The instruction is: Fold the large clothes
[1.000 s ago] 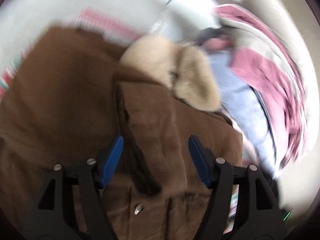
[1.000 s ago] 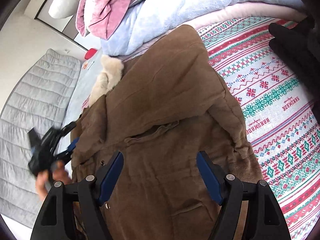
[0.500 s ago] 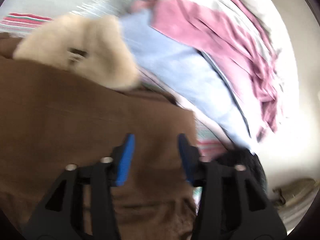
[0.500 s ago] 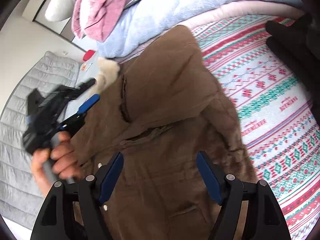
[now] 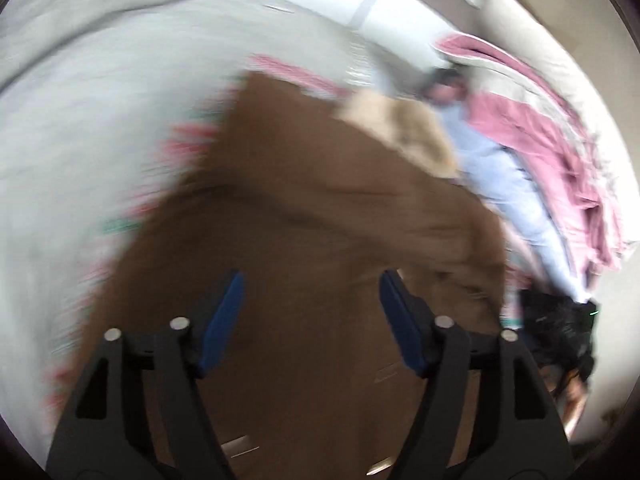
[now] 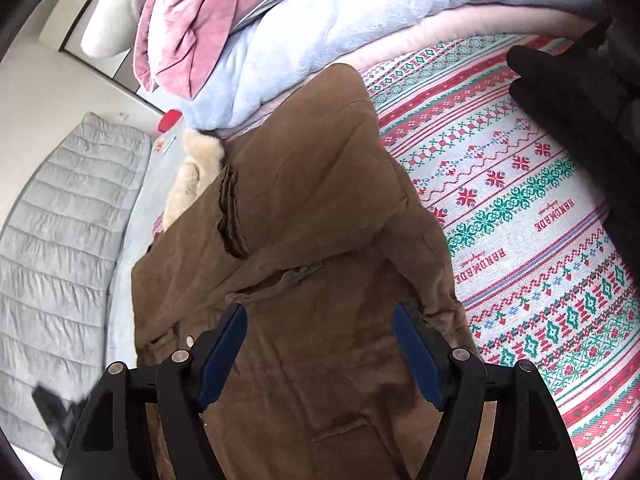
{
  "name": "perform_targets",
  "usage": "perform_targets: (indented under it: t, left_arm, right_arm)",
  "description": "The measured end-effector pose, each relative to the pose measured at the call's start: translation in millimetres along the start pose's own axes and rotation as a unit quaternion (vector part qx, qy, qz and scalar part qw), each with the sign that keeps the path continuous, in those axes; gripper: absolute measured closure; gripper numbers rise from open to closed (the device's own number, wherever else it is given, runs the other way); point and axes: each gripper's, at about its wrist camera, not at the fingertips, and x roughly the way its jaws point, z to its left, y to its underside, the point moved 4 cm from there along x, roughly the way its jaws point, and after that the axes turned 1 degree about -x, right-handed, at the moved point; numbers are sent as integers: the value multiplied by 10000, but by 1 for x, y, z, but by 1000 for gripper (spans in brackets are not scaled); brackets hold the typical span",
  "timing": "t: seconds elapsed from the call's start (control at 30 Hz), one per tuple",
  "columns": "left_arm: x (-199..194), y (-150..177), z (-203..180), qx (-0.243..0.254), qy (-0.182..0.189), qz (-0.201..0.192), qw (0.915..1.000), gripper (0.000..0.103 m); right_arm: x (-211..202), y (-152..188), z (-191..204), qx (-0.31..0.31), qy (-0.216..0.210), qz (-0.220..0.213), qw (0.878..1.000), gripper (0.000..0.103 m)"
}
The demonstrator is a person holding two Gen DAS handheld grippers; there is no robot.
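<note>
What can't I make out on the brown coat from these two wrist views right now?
- Brown suede coat: hem cut off by the right wrist view's bottom edge, behind the right gripper.
- Left wrist view: motion blur hides the coat's seams and buttons under the opening left gripper; nothing shows between its jaws.
- Cream fur collar: mostly hidden by the folded coat front.
- Black garment: cut off at the right edge.

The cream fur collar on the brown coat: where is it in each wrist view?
Left wrist: fur collar upper right of centre, blurred, atop the brown coat.
Right wrist: fur collar left of centre, at the coat's far left edge.
Shared landmark: pink blanket.
</note>
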Motion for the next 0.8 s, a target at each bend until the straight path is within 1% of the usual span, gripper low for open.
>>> perform_targets:
  t: [0.07, 0.1, 0.23, 0.33, 0.47, 0.5, 0.6, 0.67, 0.7, 0.73, 0.77, 0.8]
  left_arm:
    - [-11, 14, 29, -70, -193, 94, 9997, 31]
    - [-17, 24, 45, -156, -200, 116, 9996, 31]
    - [-29, 48, 78, -315, -142, 35, 9994, 30]
    - [-29, 63, 98, -440, -271, 102, 9986, 30]
    - [-33, 83, 121, -335, -491, 128, 9982, 31]
    - [-38, 89, 127, -313, -477, 136, 9983, 30]
    - [-55, 95, 139, -279, -416, 27, 9987, 31]
    - [-68, 99, 147, -267, -367, -109, 9989, 31]
    - [-71, 102, 149, -259, -335, -108, 9990, 31]
    - [-72, 105, 151, -248, -276, -74, 9993, 31]
    - [-71, 109, 152, -241, -195, -15, 9995, 31]
    - [-70, 113, 152, -213, -150, 33, 9997, 31]
  right_arm:
    - [-2, 3, 4, -107, 75, -13, 9999, 26]
    - [-4, 5, 5, -178, 112, -45, 9998, 26]
    - [-20, 15, 6, -495, 409, -209, 9977, 26]
    - [-33, 28, -4, -666, 644, -194, 9955, 26]
    - [-47, 53, -18, -991, 831, -41, 9916, 26]
    - [-51, 63, -21, -1199, 914, -2, 9886, 26]
    - [-58, 85, -31, -1539, 1049, 82, 9825, 26]
    - [-63, 100, -39, -1660, 1088, 117, 9800, 27]
    - [-65, 108, -44, -1656, 1101, 141, 9799, 27]
    - [-67, 115, -50, -1635, 1101, 167, 9802, 29]
    - [-69, 123, -56, -1631, 1120, 192, 9800, 40]
    - [-71, 132, -64, -1616, 1208, 241, 9791, 48]
